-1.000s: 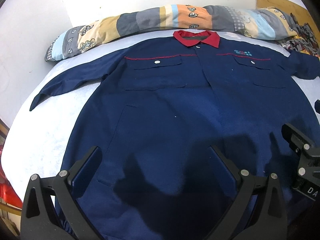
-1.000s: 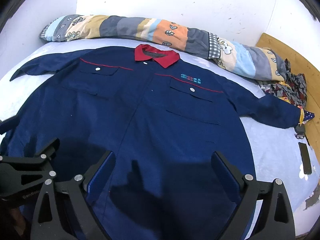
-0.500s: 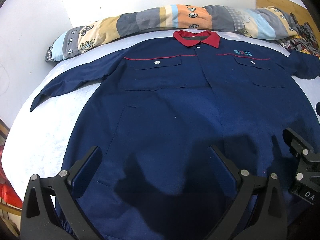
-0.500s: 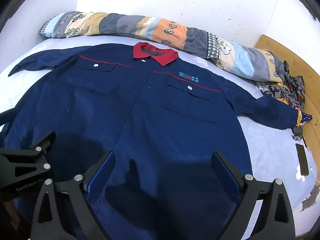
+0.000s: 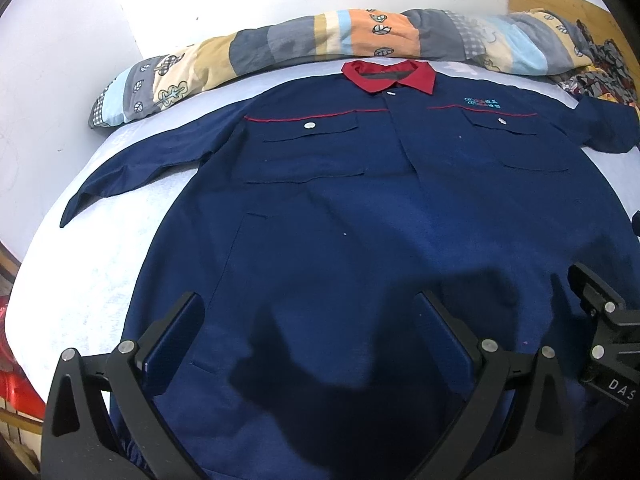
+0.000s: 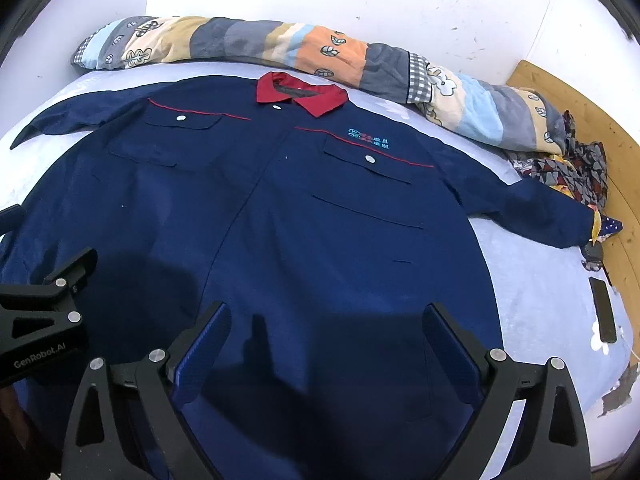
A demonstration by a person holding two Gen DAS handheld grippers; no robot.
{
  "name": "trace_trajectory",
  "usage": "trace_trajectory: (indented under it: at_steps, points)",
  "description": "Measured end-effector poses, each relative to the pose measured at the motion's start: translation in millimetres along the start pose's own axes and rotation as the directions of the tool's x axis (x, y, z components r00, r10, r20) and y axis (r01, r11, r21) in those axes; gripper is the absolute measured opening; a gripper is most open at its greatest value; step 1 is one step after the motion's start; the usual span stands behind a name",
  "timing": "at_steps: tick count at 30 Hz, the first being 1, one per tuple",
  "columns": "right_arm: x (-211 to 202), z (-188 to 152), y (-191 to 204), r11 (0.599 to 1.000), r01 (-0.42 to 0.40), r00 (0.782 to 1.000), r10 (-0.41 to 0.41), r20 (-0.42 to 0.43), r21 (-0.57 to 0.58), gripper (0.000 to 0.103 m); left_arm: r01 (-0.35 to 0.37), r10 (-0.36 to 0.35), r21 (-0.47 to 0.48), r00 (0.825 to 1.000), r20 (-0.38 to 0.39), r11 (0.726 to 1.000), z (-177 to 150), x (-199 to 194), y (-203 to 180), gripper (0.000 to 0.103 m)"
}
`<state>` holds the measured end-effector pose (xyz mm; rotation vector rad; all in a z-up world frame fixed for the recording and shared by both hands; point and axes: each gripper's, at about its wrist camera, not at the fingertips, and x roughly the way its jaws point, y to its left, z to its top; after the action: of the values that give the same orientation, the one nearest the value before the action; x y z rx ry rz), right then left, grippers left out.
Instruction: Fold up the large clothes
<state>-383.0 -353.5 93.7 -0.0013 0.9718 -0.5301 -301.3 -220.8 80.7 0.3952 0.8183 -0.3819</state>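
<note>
A large navy work jacket (image 5: 360, 208) with a red collar (image 5: 390, 74) lies flat, front up, on the pale bed, both sleeves spread out; it also shows in the right wrist view (image 6: 280, 220). My left gripper (image 5: 308, 324) is open and empty, hovering above the jacket's lower left part. My right gripper (image 6: 326, 334) is open and empty above the lower right part. Each gripper's body shows at the other view's edge: the right one in the left wrist view (image 5: 604, 328), the left one in the right wrist view (image 6: 44, 316).
A rolled patchwork quilt (image 6: 280, 48) lies along the wall behind the collar. A wooden board (image 6: 592, 128) and crumpled patterned cloth (image 6: 564, 164) sit at the far right. A dark phone (image 6: 602, 310) lies on the bed (image 6: 536, 280) at the right. Something red (image 5: 16, 384) stands left of the bed.
Both grippers have crept slightly forward over the jacket's hem. The jacket has not moved and both grippers stay open.
</note>
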Motion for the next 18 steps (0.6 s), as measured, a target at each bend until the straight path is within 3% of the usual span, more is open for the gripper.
trace_trajectory:
  at_steps: [9,14,18]
  points:
    - [1.1,1.2,0.0,1.000,-0.002,1.000,0.002,-0.018,0.000,0.098,0.002,-0.002,0.006,1.000,0.002,1.000,0.7,2.2,-1.4,0.103]
    - [9.9,-2.5,-9.4,0.993,-0.091,0.994,0.096,-0.061,0.072,0.098,-0.001,0.001,0.005,1.000,0.006,1.000,-1.6,0.9,-1.7,0.103]
    - [19.7,-5.5,-20.8,0.987,-0.096,0.990,0.108,-0.091,0.125,0.097,-0.002,0.002,0.006,1.000,0.005,1.000,-1.5,0.6,-2.6,0.103]
